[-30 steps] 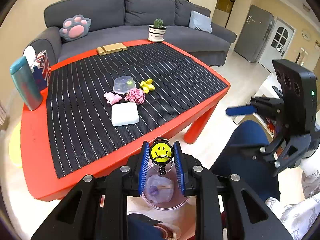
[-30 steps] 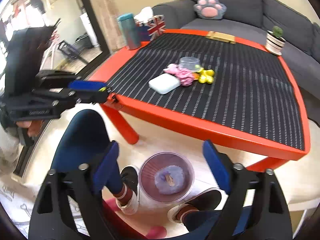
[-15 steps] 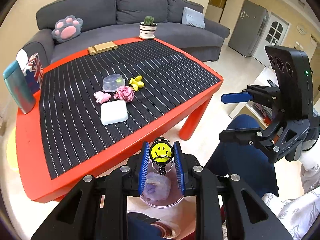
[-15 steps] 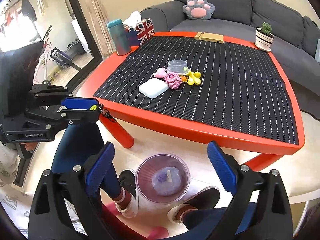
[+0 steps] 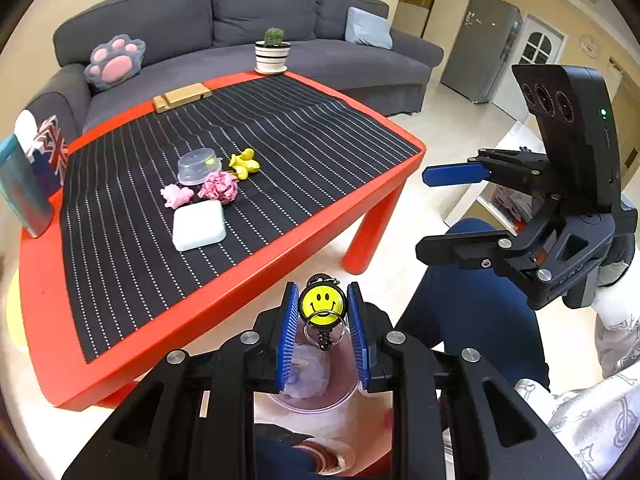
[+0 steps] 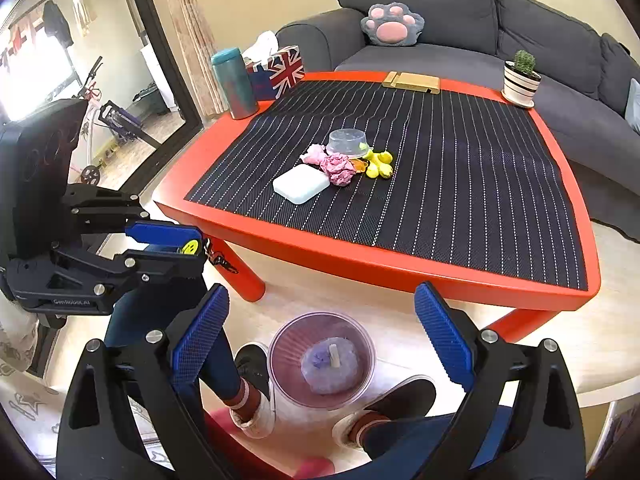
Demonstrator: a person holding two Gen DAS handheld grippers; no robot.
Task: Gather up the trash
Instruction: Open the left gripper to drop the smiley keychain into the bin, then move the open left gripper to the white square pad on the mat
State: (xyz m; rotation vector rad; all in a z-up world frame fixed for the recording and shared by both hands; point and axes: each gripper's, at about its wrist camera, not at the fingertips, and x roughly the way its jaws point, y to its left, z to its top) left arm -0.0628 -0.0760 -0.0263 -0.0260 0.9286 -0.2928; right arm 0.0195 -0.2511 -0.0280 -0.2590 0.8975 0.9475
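My left gripper (image 5: pixel 322 308) is shut on a yellow smiley keychain (image 5: pixel 322 306), whose ring and clip hang between the blue pads. It hovers over a clear plastic bin (image 5: pixel 316 384) on the floor, off the red table's front edge. The bin (image 6: pixel 280 344) holds a pale purple wad. My right gripper (image 6: pixel 320 292) stands open and empty above that bin. From the right wrist, the left gripper (image 6: pixel 188 246) sits at the left, by the table's near corner. Crumpled pink paper (image 5: pixel 219 187), a smaller pink scrap (image 5: pixel 176 195) and a yellow wrapper (image 5: pixel 244 163) lie mid-table.
On the red table (image 6: pixel 360 256) with its striped black mat sit a white box (image 5: pixel 199 225), a clear lid (image 5: pixel 199 166), wooden blocks (image 5: pixel 182 98), a potted cactus (image 5: pixel 273 51), a teal bottle (image 6: pixel 234 84) and a flag tissue box (image 6: pixel 280 70). A person's shoes (image 6: pixel 256 380) flank the bin. A grey sofa stands behind.
The left gripper has drifted sideways with the keychain still held, so the table sits further left in its view. The right gripper has stayed open over the bin.
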